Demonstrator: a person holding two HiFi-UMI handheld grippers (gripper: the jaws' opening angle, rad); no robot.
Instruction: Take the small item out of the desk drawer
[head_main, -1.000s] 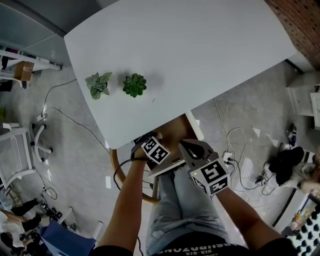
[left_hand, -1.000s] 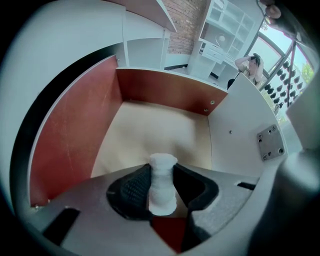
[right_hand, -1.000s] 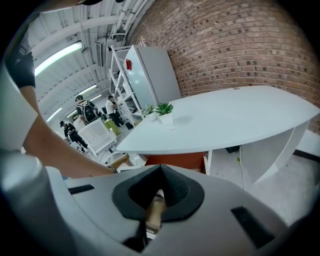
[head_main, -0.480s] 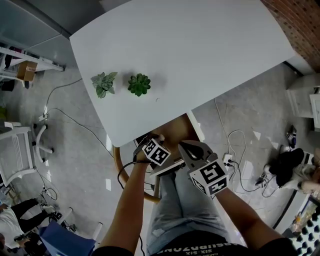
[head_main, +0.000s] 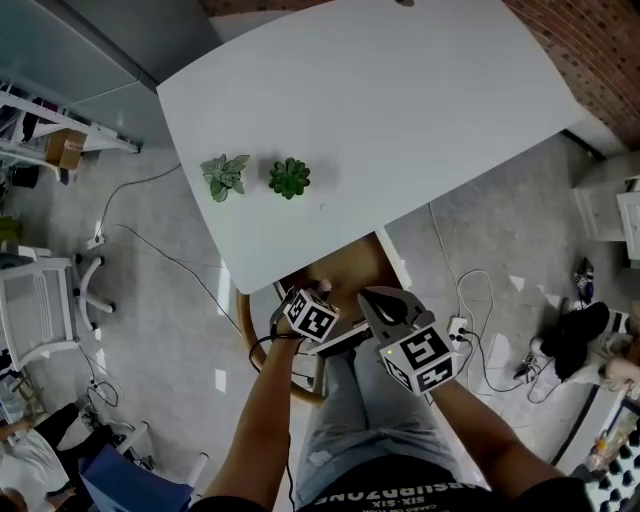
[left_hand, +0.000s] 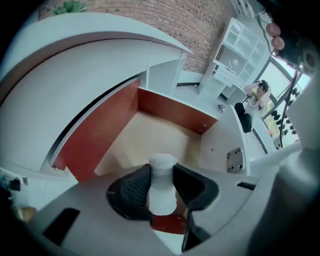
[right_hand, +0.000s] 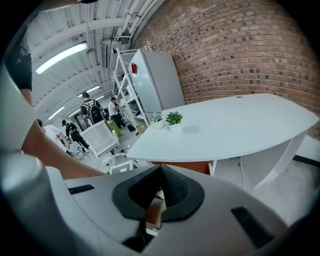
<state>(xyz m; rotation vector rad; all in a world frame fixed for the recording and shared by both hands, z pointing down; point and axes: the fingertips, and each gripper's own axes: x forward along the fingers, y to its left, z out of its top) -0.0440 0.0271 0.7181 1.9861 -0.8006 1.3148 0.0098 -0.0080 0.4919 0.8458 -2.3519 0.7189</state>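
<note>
Here the left gripper (left_hand: 162, 173) pinches the small white item (left_hand: 161, 192) between its jaws

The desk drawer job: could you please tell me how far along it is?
Done: the drawer stands open and the left gripper is shut on the small white item. In hand: the item is clamped over the drawer's floor. Left: carrying it clear, probably onto the desk top. The right gripper is shut, empty.

Smooth matt white desk (head_main: 400, 100), pale wooden drawer (left_hand: 155, 137), rough brick wall (right_hand: 240, 50).
</note>
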